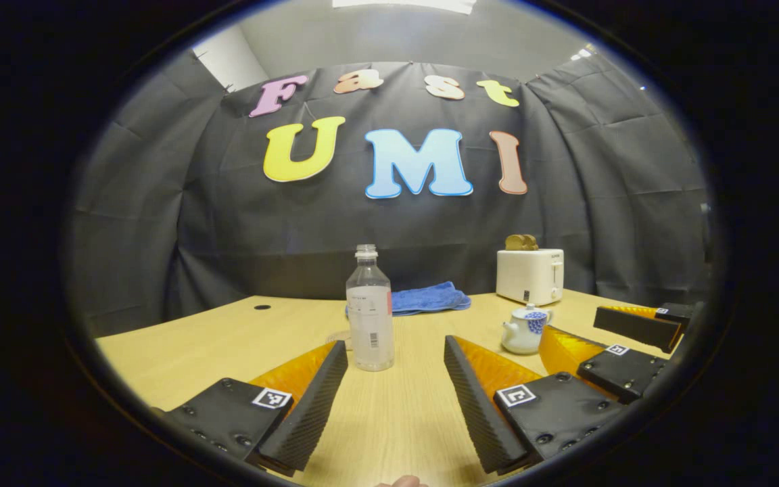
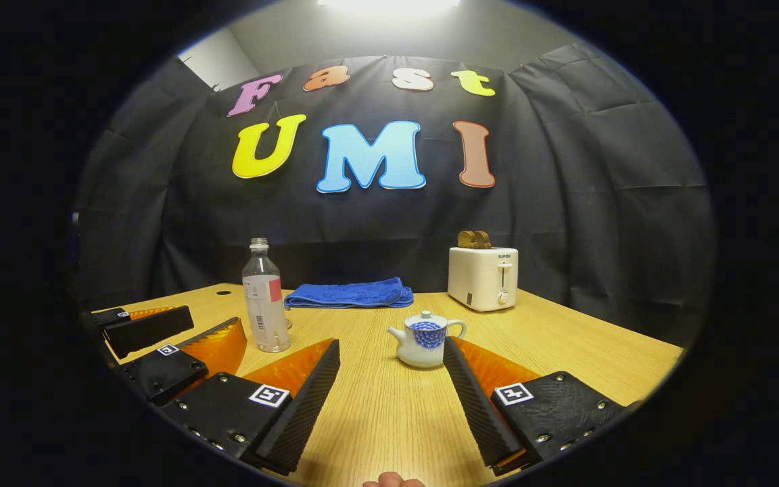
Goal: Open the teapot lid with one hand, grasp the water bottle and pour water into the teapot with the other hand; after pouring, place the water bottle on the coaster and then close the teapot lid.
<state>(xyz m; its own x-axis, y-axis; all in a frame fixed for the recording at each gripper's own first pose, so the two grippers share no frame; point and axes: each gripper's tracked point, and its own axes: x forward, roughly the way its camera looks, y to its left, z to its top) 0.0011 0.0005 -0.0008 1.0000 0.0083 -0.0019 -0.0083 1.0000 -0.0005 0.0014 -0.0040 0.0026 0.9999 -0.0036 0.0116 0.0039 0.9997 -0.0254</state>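
Note:
A clear plastic water bottle (image 1: 370,311) with a white label stands upright on the wooden table (image 1: 227,338). My left gripper (image 1: 395,345) is open, its fingers low over the table just short of the bottle. A small white teapot (image 1: 525,329) with a blue pattern sits to the right with its lid on. In the right gripper view the teapot (image 2: 425,338) stands just beyond my open right gripper (image 2: 391,345), close to its right fingertip. The bottle (image 2: 264,301) is to the left. A faint clear disc (image 2: 287,323) lies by the bottle's base. Nothing is between either gripper's fingers.
A folded blue towel (image 2: 349,294) lies at the back of the table. A white toaster (image 2: 484,277) with bread in it stands at the back right. The right gripper (image 1: 575,323) shows beside the teapot, and the left gripper (image 2: 214,318) beside the bottle.

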